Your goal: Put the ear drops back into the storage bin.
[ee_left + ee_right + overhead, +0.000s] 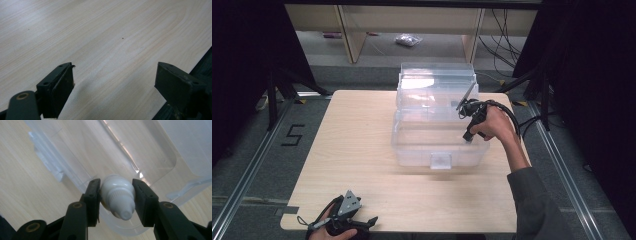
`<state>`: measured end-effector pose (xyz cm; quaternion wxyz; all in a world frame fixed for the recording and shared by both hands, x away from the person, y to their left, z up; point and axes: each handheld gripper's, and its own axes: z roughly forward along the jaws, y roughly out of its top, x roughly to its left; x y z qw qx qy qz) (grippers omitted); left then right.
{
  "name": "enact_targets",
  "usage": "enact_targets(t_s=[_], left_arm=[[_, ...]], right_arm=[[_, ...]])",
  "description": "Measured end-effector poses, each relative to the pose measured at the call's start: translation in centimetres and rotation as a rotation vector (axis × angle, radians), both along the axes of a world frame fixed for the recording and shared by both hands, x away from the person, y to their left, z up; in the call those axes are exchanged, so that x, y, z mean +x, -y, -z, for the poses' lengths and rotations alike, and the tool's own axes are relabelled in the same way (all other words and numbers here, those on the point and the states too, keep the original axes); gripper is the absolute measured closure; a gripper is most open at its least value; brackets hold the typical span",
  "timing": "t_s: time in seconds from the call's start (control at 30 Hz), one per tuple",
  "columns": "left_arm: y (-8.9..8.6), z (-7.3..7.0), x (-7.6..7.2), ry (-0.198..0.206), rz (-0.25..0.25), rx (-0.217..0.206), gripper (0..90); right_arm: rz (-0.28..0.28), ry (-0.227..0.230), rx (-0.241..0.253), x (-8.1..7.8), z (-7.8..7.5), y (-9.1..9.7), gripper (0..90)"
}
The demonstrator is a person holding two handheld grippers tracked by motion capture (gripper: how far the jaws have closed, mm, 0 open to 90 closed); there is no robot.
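A clear plastic storage box with its lid tilted open at the back stands on the wooden table. My right gripper points down into the box's right side. In the right gripper view its jaws are shut on a small white bottle with a ribbed cap and a nozzle tip, held above the box's clear floor. My left gripper rests at the table's front left edge. Its jaws stand open over bare wood with nothing between them.
The box has a front latch. Dark stands and cables flank the table on both sides. Wooden furniture legs and a small wrapped bundle lie on the floor behind the table.
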<state>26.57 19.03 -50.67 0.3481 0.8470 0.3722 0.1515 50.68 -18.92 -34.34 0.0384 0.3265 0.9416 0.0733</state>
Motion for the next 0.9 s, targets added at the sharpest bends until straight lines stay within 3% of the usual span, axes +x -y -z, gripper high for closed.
enact_targets(t_s=[0.03, 0.07, 0.17, 0.2, 0.23, 0.27, 0.3, 0.4, 0.43, 0.47, 0.53, 0.67, 0.77, 0.9], left_arm=[[-0.1, -0.1, 0.0, 0.005, 0.009, 0.009, 14.9], [0.0, -0.1, 0.0, 0.005, 0.009, 0.007, 14.9], [-0.1, -0.1, 0.0, 0.004, 0.01, 0.009, 14.9], [-0.1, -0.1, 0.0, 0.005, 0.011, 0.009, 14.9], [0.1, 0.0, -0.1, 0.005, 0.002, -0.02, 14.9], [-0.2, -0.2, 0.0, 0.0, 0.023, 0.019, 14.9], [-0.2, -0.2, 0.0, 0.0, 0.023, 0.019, 14.9], [0.1, 0.0, -0.1, 0.005, 0.004, -0.019, 14.9], [0.1, 0.0, -0.1, 0.005, 0.005, -0.018, 14.9], [0.0, -0.1, 0.0, 0.002, 0.016, 0.001, 14.9], [0.1, 0.0, -0.1, 0.004, 0.004, -0.02, 14.9], [0.1, 0.0, -0.1, 0.006, 0.005, -0.019, 14.8], [0.0, -0.1, 0.0, 0.008, 0.01, 0.003, 14.8], [0.0, -0.1, 0.0, 0.007, 0.008, 0.003, 14.9]], right_arm=[[0.021, -0.006, 0.001, 0.1, 0.3, -0.1, 60.2], [-0.003, -0.003, 0.0, 0.4, 0.5, 0.0, 60.2], [-0.002, -0.008, -0.019, 0.9, 1.2, 0.0, 60.2], [0.028, -0.011, -0.015, 1.0, 1.4, -0.1, 60.2], [0.027, -0.018, -0.009, 1.2, 1.7, -0.1, 60.2], [0.017, -0.025, -0.009, 1.3, 1.9, -0.1, 60.2], [0.023, -0.023, -0.022, 1.5, 2.5, -0.1, 60.2], [0.05, -0.042, -0.026, 1.7, 3.3, -0.2, 60.1], [0.02, -0.032, -0.04, 2.0, 3.5, 0.0, 60.2], [0.063, -0.046, -0.036, 1.8, 3.5, -0.2, 60.2], [0.036, -0.04, -0.048, 2.2, 3.7, 0.0, 60.1], [0.098, -0.068, -0.047, 2.1, 4.1, 0.0, 60.2], [0.075, -0.055, -0.065, 2.5, 4.9, 0.5, 60.1], [0.106, -0.067, -0.079, 2.6, 5.5, 0.8, 60.1]])
